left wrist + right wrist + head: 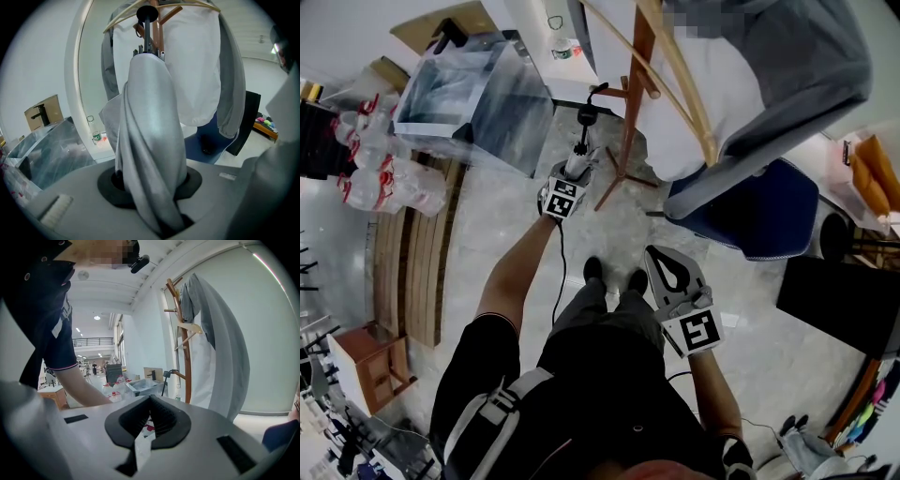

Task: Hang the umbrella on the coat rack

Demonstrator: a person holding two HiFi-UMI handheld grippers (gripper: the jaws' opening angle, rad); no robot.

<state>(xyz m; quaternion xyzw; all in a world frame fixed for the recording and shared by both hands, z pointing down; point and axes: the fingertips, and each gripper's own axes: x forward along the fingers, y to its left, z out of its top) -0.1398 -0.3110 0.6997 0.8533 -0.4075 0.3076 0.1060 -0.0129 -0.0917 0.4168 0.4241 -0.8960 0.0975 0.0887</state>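
Grey folded umbrella (150,136) is clasped by the left gripper (151,187), its handle up beside a coat rack (630,112) peg; hooking and release seem left. The right gripper (150,408) is clenched on nothing

The person wears a dark navy short-sleeved shirt (478,375); its sleeve (60,365) is edged with a thin pale stripe. Below are black trousers (600,347) and black shoes (593,270). A grey-and-white strap (500,405) lies over the left shoulder. The left claw (579,161) and the right claw (656,255) share one build: a light grey shell, black ribbed pads (164,416), and a white cube (701,331) printed with black square markers. A thin black cable (560,272) trails from the left claw.
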